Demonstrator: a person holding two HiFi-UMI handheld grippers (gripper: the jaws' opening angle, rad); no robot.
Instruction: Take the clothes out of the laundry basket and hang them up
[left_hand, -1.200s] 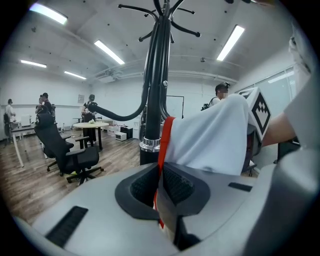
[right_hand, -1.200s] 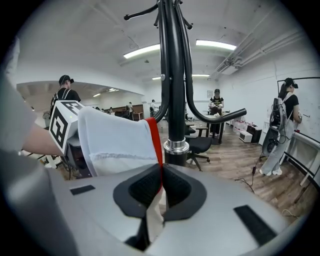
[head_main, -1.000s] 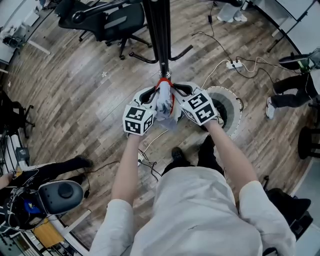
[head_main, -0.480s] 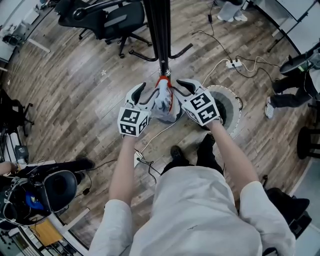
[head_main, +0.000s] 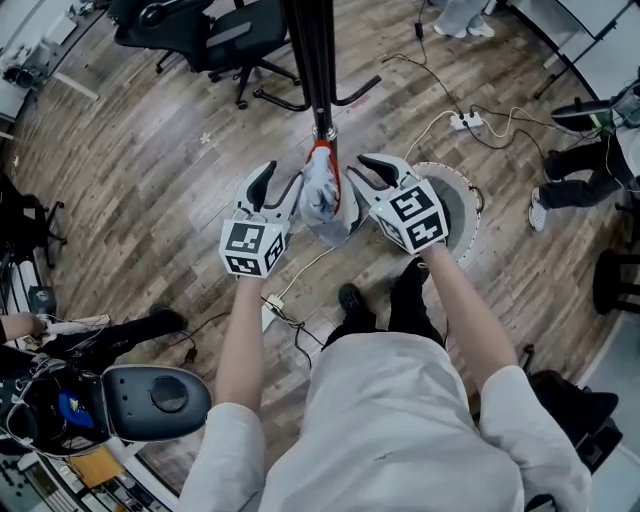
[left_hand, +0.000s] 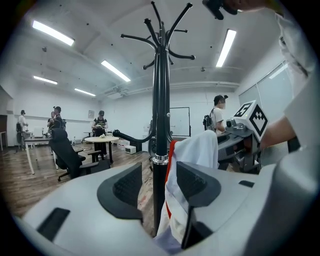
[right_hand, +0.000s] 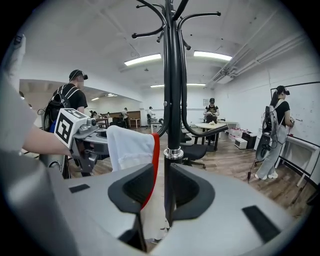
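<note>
The white cloth with a red edge (head_main: 322, 195) hangs right beside the black pole of the coat stand (head_main: 318, 60), in the middle of the head view. I cannot tell what hook holds it up.

The left gripper (head_main: 280, 190) is just left of the cloth in the head view. The right gripper (head_main: 362, 172) is just right of it. Both point in at the pole.

In the left gripper view the jaws of the left gripper (left_hand: 160, 185) stand wide apart. The pole of the coat stand (left_hand: 160, 100) runs up through the gap. The cloth (left_hand: 195, 150) hangs in the gap too, close by the jaw on the right of the frame. The jaws do not pinch it.

In the right gripper view the jaws of the right gripper (right_hand: 164, 187) are apart as well, but the gap is smaller. The pole of the coat stand (right_hand: 172, 100) is in the gap. The cloth (right_hand: 130, 147) hangs by the jaw on the left of the frame, red edge next to the pole. It is not pinched here either.

The round white laundry basket (head_main: 468, 215) sits on the wood floor (head_main: 150, 180) at middle right of the head view, partly under the right gripper. White cables (head_main: 440, 125) lie at upper right. A black office chair (head_main: 220, 40) stands at upper left – well apart from the grippers. Another person's legs (head_main: 575, 180) show at the right edge. There is bare floor to the left of the stand – the most open room
</note>
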